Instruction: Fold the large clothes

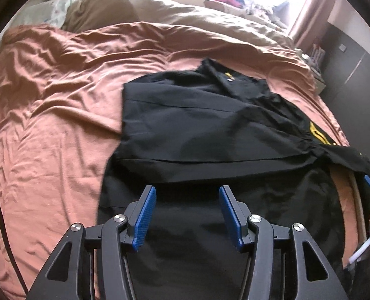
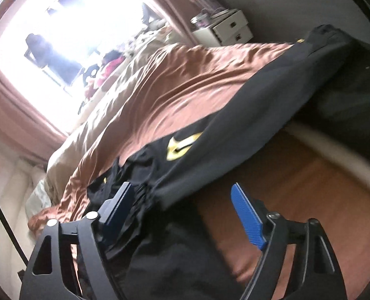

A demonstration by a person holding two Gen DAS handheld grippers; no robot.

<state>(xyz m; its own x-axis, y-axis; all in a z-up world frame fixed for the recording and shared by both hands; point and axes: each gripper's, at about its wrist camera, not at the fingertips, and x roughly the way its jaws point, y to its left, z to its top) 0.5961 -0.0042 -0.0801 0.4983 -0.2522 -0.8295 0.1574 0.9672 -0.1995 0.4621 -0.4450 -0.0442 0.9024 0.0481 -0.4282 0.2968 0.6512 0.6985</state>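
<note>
The left hand-held gripper [image 1: 187, 215] hangs over the near part of a big black garment [image 1: 209, 130]. Its two blue pads [image 1: 145, 217] stand apart, and nothing is pinched between them. The dark cloth lies flat below and just ahead of the pads, spread on a bed with a wrinkled orange-brown sheet [image 1: 47, 105]. The garment looks partly folded, with straight edges running across it. A small yellow tag [image 1: 228, 76] sits at its far end, and a yellow logo [image 1: 318, 135] shows far off to the right of this gripper.

The right hand-held gripper [image 2: 185, 202] is at the side edge of the bed. Its blue pads [image 2: 247, 215] are wide apart too. A bunched bit of the black garment [image 2: 222, 150] lies just beside the left pad, but the pads do not squeeze it. The same yellow logo [image 2: 182, 145] is just ahead of this gripper. Under its right pad is the wooden floor [image 2: 297, 175].

Far beyond both grippers are a beige blanket [image 1: 160, 7], a bright window [image 2: 72, 25] with pink curtains, and a small white drawer box [image 2: 224, 31]. The right-side picture is blurry.
</note>
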